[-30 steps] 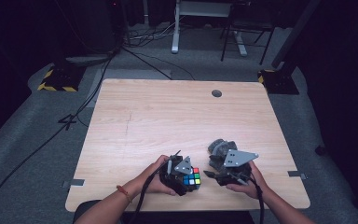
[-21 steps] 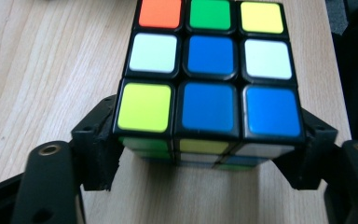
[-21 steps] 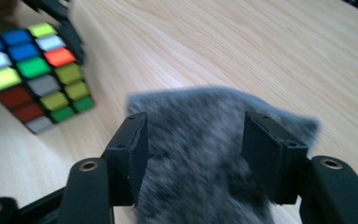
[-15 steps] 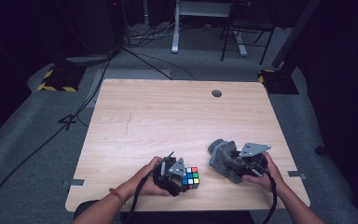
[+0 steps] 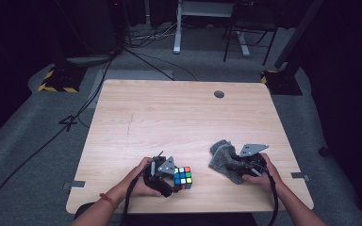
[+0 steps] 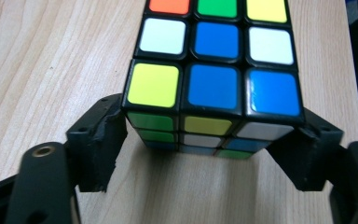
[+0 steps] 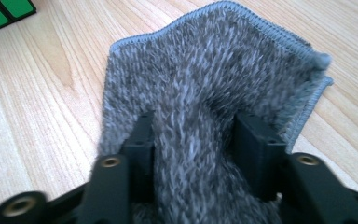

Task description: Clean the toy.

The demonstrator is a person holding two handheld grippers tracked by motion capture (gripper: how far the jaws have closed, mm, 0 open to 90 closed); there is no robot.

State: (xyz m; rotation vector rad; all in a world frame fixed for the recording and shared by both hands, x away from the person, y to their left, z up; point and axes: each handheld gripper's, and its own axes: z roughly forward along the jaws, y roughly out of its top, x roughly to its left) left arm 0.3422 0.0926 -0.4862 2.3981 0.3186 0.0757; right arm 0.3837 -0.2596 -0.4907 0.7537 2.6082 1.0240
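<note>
Left gripper [image 6: 205, 154]: black fingers [image 6: 98, 144] sit either side of the multicoloured plastic puzzle cube [image 6: 214, 84], at its near bottom corners. The left finger is just at the cube's edge, the right one likewise; firm pressure can't be told from the left gripper view, and the jaws have just been opening with the cube between them, so the fingers read as released around it, not clenched. The cube's top face has yellow, blue, blue in the near row and white, blue, white behind. The cube rests flat on the light wooden tabletop [image 6: 51, 60].

High view: left gripper [image 5: 169, 175] and cube [image 5: 183, 177] are at the near edge, left of centre, with the person's left hand [image 5: 143, 181] behind the gripper.

Right gripper [image 7: 193, 140]: black fingers [image 7: 254, 144] are pushed into a fuzzy grey knitted cloth [image 7: 209, 79], with a ridge of fabric bunched up between them. The jaws have just been closing and the pads press the fold from both sides, so they are grasping the cloth. The rest of the cloth spreads away on the tabletop, stitched hem at the far edge.

High view: right gripper [image 5: 245, 165] and cloth [image 5: 224, 157] are near the right side, the right hand [image 5: 264, 172] on the gripper, well apart from the cube. A small dark round grommet [image 5: 219, 94] sits at the far middle of the tabletop.
</note>
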